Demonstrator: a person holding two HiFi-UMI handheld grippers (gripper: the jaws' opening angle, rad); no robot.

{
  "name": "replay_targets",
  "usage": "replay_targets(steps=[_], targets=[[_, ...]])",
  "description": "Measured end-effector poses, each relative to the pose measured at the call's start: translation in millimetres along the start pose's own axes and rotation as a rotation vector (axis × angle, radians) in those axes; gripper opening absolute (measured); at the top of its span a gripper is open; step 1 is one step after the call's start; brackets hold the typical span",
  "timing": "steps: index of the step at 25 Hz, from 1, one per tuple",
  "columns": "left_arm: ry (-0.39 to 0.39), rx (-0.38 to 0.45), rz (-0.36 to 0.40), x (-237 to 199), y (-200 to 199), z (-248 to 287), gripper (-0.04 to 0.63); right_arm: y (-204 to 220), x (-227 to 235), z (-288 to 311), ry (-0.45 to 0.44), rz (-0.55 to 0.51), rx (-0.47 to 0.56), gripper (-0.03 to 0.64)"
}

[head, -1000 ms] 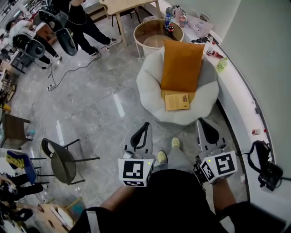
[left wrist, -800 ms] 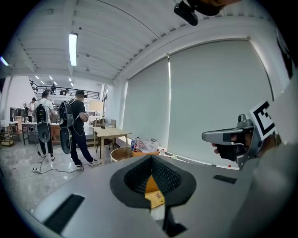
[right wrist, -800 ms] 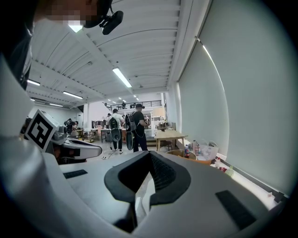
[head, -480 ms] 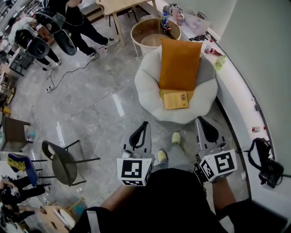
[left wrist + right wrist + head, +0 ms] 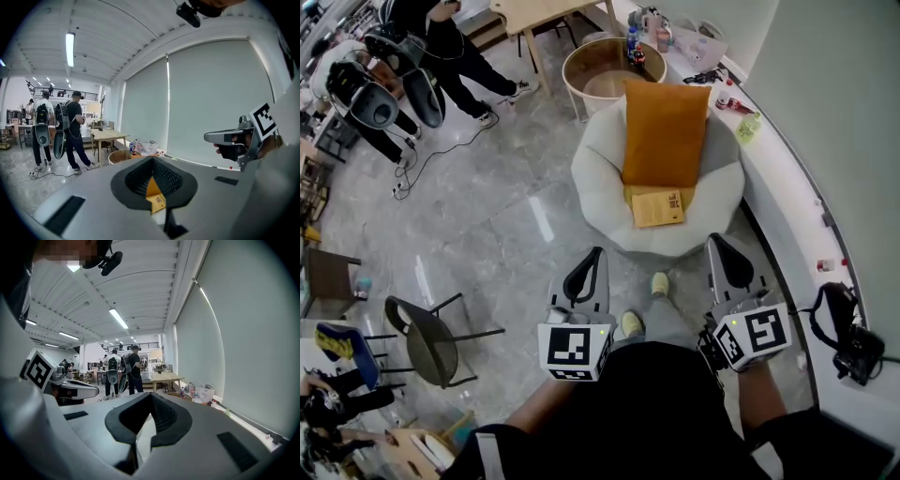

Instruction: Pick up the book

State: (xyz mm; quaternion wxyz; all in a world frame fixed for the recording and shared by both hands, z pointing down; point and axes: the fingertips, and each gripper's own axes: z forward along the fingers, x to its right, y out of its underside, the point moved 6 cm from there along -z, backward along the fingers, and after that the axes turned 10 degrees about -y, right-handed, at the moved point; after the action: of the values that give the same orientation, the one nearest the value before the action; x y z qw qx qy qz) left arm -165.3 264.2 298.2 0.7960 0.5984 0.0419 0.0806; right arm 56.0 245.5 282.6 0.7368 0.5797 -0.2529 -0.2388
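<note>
Your right gripper (image 5: 719, 244) eases forward a bit toward the white chair (image 5: 600, 187), and your front shoe (image 5: 660, 282) lands closer to it too. In the head view the book (image 5: 657, 208) and the orange cushion (image 5: 664, 131) drift slightly left.

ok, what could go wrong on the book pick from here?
The book lies flat on the soft white beanbag: jaws may sink in without catching an edge.
Left gripper and right gripper are both shut; one must open first.
The orange cushion leans right behind it and could get knocked.
</note>
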Motion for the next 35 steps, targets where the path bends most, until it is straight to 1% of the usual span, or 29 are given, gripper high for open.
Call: replay_targets(steps=[5, 9, 13, 25, 31, 35], targets=[[0.002, -0.003, 0.001, 2.0, -5.8, 16.0, 0.009, -4.9, 20.8, 5.8, 0.015, 0.010, 0.004, 0.011], [0.001, -0.009, 0.003, 2.8, -11.8, 32.7, 0.009, -14.0, 37.1, 15.5, 0.030, 0.012, -0.017, 0.012], [-0.003, -0.012, 0.007, 5.4, -17.3, 52.1, 0.009, -8.8, 58.3, 24.8, 0.008, 0.015, -0.007, 0.012], [-0.018, -0.030, 0.015, 10.8, -36.2, 119.3, 0.009, -16.4, 117.1, 70.0, -0.024, 0.038, -0.010, 0.012], [-0.034, -0.029, 0.025, 16.0, -46.0, 145.1, 0.009, -21.6, 141.3, 84.8, -0.029, 0.057, -0.008, 0.011], [-0.042, -0.027, 0.034, 24.2, -49.3, 156.6, 0.009, -17.7, 156.9, 90.2, -0.059, 0.054, -0.003, 0.012]])
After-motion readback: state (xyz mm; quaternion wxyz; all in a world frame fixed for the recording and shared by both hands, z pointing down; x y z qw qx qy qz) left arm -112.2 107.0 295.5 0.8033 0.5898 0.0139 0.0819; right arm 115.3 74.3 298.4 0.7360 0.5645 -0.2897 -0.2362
